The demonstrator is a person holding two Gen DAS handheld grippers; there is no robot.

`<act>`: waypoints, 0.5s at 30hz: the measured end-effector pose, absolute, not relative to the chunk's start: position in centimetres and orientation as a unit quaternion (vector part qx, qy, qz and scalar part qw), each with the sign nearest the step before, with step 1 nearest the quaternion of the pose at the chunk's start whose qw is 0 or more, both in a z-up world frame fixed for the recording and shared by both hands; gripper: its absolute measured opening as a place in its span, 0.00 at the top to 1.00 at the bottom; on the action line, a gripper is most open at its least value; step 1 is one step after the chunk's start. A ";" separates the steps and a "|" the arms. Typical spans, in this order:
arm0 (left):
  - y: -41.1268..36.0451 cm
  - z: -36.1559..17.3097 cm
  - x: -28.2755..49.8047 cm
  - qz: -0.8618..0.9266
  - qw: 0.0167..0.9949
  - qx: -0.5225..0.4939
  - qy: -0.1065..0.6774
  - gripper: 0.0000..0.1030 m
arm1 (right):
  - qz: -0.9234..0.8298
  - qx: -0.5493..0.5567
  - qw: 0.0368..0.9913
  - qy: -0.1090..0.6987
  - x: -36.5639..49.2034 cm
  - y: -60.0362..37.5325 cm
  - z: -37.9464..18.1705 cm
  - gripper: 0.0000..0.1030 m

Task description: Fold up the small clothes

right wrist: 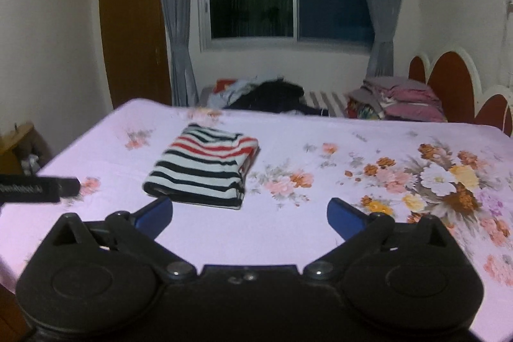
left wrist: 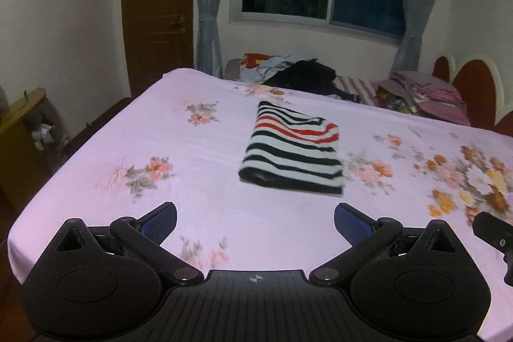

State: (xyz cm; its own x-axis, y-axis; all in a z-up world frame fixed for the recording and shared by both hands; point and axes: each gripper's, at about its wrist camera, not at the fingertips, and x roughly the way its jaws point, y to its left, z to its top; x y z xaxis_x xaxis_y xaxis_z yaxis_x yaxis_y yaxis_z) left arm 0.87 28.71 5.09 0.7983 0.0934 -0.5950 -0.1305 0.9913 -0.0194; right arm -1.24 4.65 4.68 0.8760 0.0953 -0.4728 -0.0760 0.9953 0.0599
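A small striped garment [left wrist: 293, 149], black, white and red, lies folded into a flat rectangle on the pink flowered bedsheet [left wrist: 198, 181]. It also shows in the right wrist view as the same folded striped garment [right wrist: 205, 169]. My left gripper [left wrist: 255, 221] hangs above the sheet, short of the garment, open with nothing between its blue pads. My right gripper [right wrist: 249, 215] is also open and holds nothing, just short of the garment's near edge. Part of the other gripper shows at each view's side edge.
A heap of loose clothes [left wrist: 298, 72] and a stack of folded fabrics [left wrist: 426, 98] lie at the bed's far side by the red headboard [left wrist: 474, 85]. A wooden side table [left wrist: 19, 117] stands left of the bed. A door, curtains and a dark window lie beyond.
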 end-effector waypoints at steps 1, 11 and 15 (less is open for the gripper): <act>28.5 5.3 0.0 0.059 0.949 -0.028 0.309 0.00 | 0.045 0.022 0.970 0.238 -2.5 4.5 5.0 0.00; 27.0 7.2 -6.4 0.044 0.958 -0.007 0.283 0.00 | 0.044 0.025 0.979 0.196 -7.9 4.1 6.8 0.00; 26.9 7.7 -6.9 0.045 0.959 -0.008 0.279 0.00 | 0.043 0.030 0.980 0.193 -7.9 3.8 7.1 0.00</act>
